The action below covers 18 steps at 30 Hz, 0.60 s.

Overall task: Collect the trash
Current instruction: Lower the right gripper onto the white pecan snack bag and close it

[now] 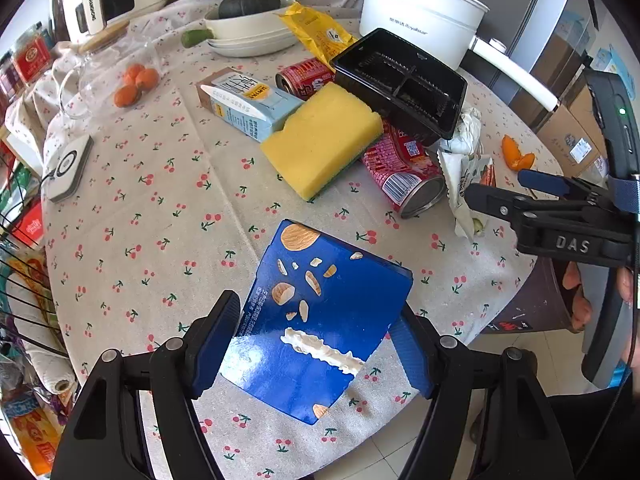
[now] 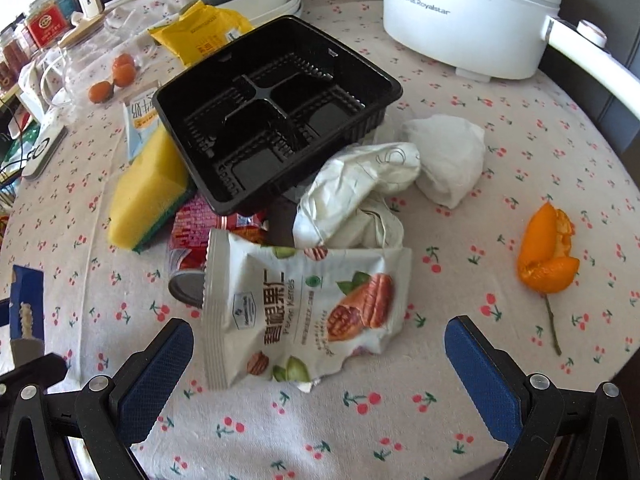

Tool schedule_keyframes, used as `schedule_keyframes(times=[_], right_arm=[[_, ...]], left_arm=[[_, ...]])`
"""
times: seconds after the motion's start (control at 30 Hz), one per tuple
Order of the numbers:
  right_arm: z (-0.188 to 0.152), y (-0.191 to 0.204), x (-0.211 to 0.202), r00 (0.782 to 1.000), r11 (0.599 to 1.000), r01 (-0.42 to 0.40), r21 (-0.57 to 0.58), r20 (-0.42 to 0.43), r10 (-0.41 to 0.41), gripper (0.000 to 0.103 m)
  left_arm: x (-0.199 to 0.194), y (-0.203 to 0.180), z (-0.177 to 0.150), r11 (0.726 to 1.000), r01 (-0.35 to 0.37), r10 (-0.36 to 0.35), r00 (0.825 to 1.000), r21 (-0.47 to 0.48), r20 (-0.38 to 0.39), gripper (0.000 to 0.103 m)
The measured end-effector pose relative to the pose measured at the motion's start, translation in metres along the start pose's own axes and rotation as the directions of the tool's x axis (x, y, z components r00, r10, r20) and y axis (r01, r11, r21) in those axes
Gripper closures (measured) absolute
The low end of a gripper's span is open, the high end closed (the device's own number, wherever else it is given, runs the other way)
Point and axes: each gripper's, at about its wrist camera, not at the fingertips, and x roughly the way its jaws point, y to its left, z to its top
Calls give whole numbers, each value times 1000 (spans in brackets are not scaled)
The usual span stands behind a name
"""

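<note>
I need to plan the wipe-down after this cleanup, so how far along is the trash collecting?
Nothing visibly binned yet; no bin shows. In hand: the left gripper is clamped on the blue box. The right gripper is open above the pecan bag, not gripping. Left on the table: black tray, red cans, crumpled paper, orange peel, yellow packet, milk carton.

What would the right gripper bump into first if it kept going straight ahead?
Probably the pecan snack bag. It lies right ahead between the open fingers of the right gripper, though how far away it is is hard to judge.
</note>
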Motion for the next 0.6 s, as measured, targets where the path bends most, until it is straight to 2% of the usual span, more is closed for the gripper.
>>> schedule_keyframes(times=[0.27, 0.4, 0.47, 0.53, 0.6], right_arm=[[4, -3, 31, 998, 999, 42, 19, -41, -41, 0], [2, -8, 35, 999, 999, 15, 44, -48, -13, 0], [2, -12, 30, 999, 999, 8, 54, -42, -5, 6], [1, -16, 24, 999, 998, -7, 54, -39, 9, 21], [1, -17, 18, 999, 999, -14, 46, -39, 16, 30]], left_arm=[[1, 0, -2, 1000, 6, -6, 1000, 14, -7, 27], [2, 1, -3, 1000, 3, -2, 1000, 10, -10, 27], [2, 1, -3, 1000, 3, -3, 1000, 9, -8, 27], [1, -1, -3, 1000, 4, -4, 1000, 9, -3, 27], [-1, -4, -2, 1000, 7, -7, 1000, 11, 2, 27]])
